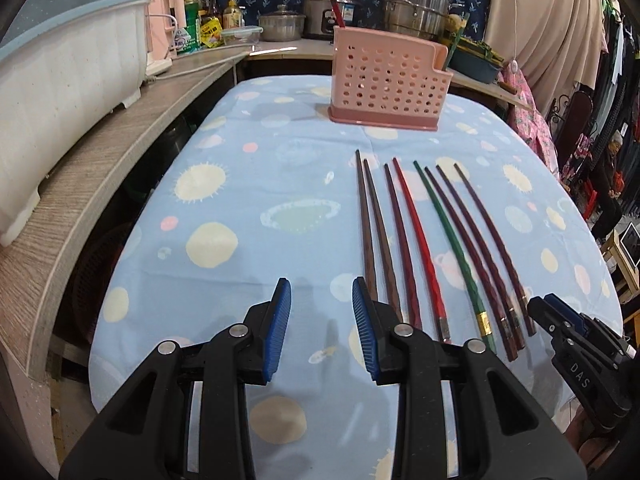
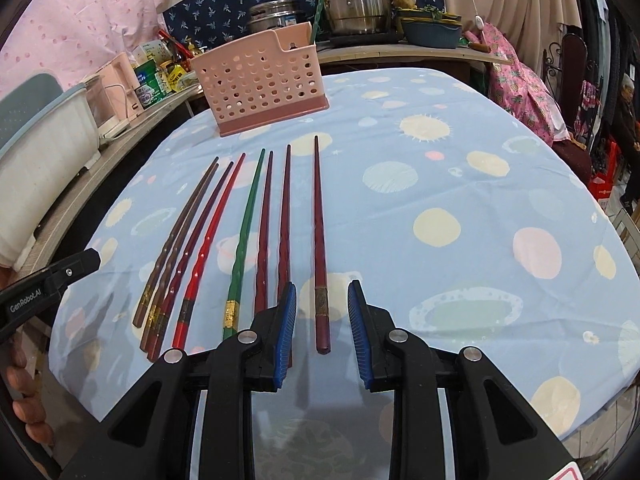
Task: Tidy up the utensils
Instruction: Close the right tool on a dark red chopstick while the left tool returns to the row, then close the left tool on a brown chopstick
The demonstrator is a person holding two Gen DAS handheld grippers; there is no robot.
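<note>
Several chopsticks lie side by side on the blue patterned tablecloth (image 1: pixel 224 184): brown ones (image 1: pixel 370 232), a red one (image 1: pixel 420 248), a green one (image 1: pixel 452 248) and dark maroon ones (image 1: pixel 492 248). A pink perforated utensil holder (image 1: pixel 388 84) stands beyond them and holds a red and a green chopstick. My left gripper (image 1: pixel 322 292) is open and empty, just left of the brown chopsticks' thick ends. My right gripper (image 2: pixel 322 296) is open, its fingers on either side of the rightmost maroon chopstick (image 2: pixel 320 248), above its thick end. The holder (image 2: pixel 260 80) also shows in the right wrist view.
A wooden shelf (image 1: pixel 100 160) runs along the left with a white dish rack (image 1: pixel 60 80). Pots (image 1: pixel 416 4), bottles and a blue basin (image 1: pixel 476 64) stand on the counter behind the table. The right gripper's body (image 1: pixel 580 344) shows at the left view's right edge.
</note>
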